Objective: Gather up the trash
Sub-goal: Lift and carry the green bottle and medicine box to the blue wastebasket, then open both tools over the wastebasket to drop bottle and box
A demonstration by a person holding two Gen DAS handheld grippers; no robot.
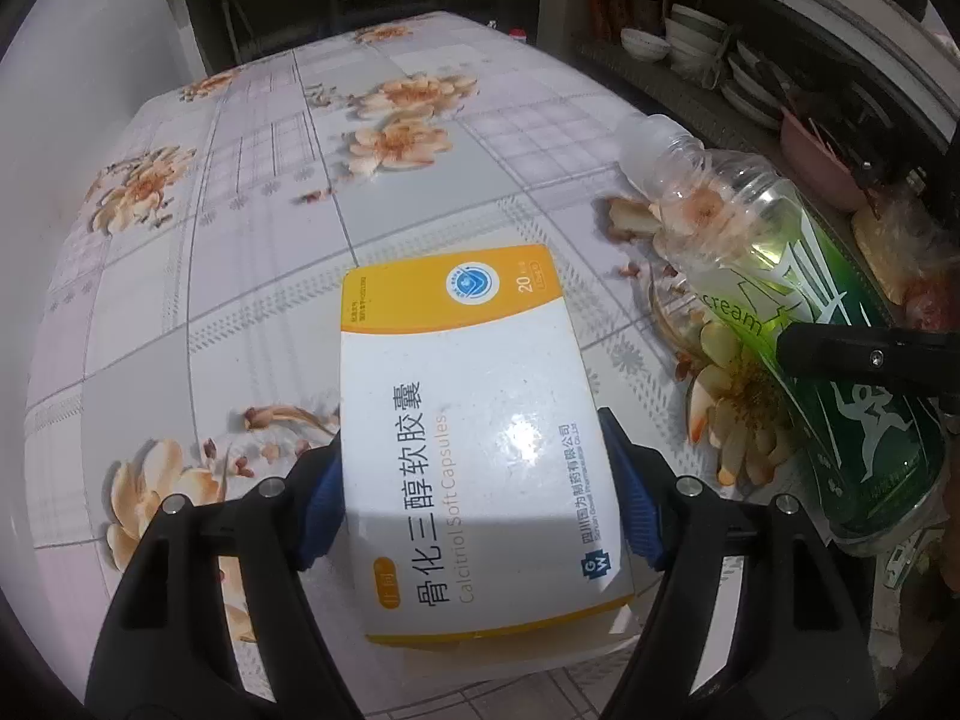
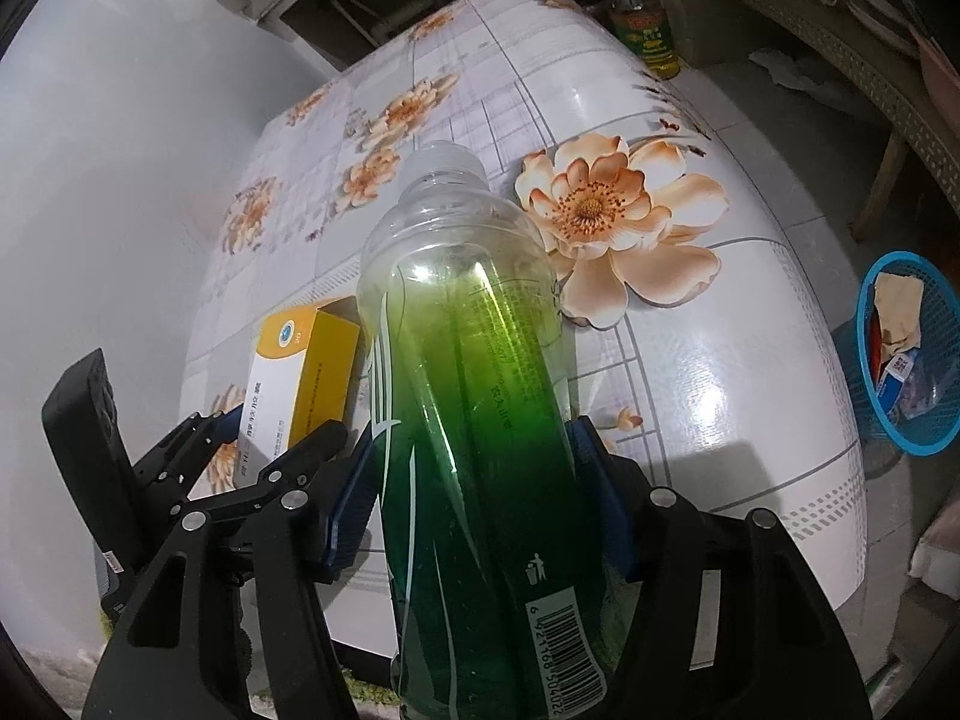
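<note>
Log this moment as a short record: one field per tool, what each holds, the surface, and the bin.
left tool: shut on the white and yellow cardboard medicine box
right tool: shut on the clear plastic bottle with a green label, neck pointing away from the camera
surface: table under a glossy flower-print cloth
bin: blue mesh plastic basket on the floor past the table's right edge, paper scraps already inside

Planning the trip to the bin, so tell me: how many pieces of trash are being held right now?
2. The medicine box sits clamped in the left gripper; the plastic bottle in the right gripper. Both are above the table.
</note>
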